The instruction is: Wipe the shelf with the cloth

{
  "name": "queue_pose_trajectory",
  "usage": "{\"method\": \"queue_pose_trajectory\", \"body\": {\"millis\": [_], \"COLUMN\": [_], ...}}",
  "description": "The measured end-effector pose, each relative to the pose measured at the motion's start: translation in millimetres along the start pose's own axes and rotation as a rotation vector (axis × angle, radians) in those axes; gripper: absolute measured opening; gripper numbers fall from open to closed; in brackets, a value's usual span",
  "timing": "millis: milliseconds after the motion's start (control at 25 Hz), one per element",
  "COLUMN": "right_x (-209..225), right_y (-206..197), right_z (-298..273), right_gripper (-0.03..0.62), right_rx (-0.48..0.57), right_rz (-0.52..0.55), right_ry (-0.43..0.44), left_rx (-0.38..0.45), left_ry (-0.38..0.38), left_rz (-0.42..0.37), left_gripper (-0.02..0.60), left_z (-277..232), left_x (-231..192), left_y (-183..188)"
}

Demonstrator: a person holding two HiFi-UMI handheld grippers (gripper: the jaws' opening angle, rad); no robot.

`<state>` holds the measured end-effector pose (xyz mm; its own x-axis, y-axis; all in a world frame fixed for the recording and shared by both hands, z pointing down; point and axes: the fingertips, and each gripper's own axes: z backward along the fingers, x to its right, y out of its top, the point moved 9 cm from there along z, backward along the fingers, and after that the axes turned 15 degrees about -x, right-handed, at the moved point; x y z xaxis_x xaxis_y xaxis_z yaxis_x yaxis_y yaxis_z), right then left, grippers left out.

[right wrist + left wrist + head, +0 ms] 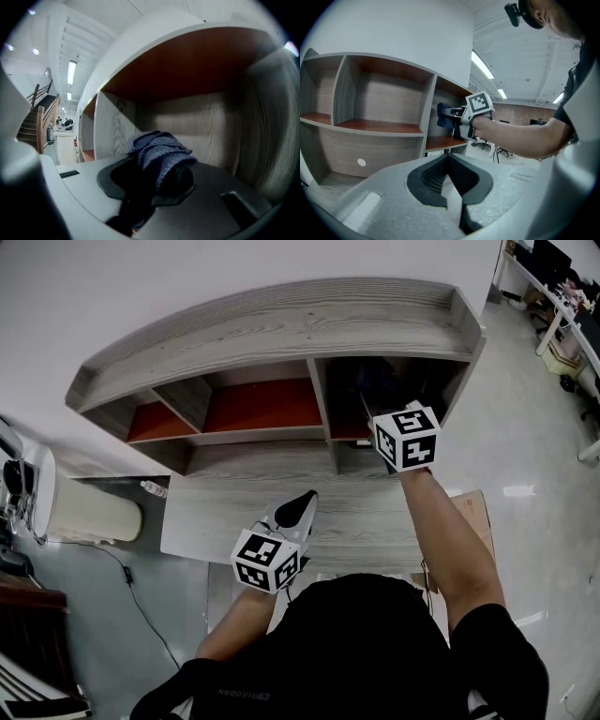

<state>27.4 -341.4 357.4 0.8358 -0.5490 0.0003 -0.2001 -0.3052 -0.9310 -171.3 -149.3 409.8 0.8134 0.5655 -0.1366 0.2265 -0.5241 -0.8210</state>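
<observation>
Nearest to me, at 6 o'clock in the head view, my left gripper (302,507) hangs over the desk board (216,512), its jaws pressed together with nothing between them. Farther, at 1 o'clock, my right gripper (154,180) clamps the blue cloth (159,150) inside the right compartment of the shelf (281,324). I cannot tell if the cloth touches the wood. I judge that the wiping is at this compartment, and the left compartments (262,404) probably remain.

- Grey wood-grain shelf (281,324) against a white wall, divided into open compartments with red-brown floors.
- Matching grey surface (216,517) directly below the compartments.
- Small bottle (153,488) just beside the surface's left edge.
- Glossy grey floor (525,446), bearing a white cylindrical bin (89,512) and a black cable (141,606) at the left.
</observation>
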Motion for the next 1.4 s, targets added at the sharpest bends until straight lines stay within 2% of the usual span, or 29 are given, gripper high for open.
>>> {"method": "queue_pose_trajectory", "body": {"millis": [320,680,1040,1400], "right_x": [-30.2,-49.8,-48.5,-47.6], "right_y": [62.0,81.7,76.1,38.4], "right_z": [11.6,11.4,6.9,-8.9], "right_gripper": [0.097,0.097,0.097,0.097], "right_rx": [0.071,0.086,0.091,0.022], "right_rz": [0.041,0.139,0.139,0.098], "right_ry": [0.068,0.052,0.041,0.044], "left_rx": [0.003,0.007,0.008,0.002], "left_ry": [0.01,0.019,0.029,0.027], "left_rz": [0.006,0.018,0.029,0.029], "left_gripper": [0.008,0.008,0.008,0.008], "left_z": [2.0,4.5,4.0,0.9], "left_x": [-0.9,-1.9,-5.6,-7.5], "left_y": [-1.5,-5.0,-5.9,-5.7]}}
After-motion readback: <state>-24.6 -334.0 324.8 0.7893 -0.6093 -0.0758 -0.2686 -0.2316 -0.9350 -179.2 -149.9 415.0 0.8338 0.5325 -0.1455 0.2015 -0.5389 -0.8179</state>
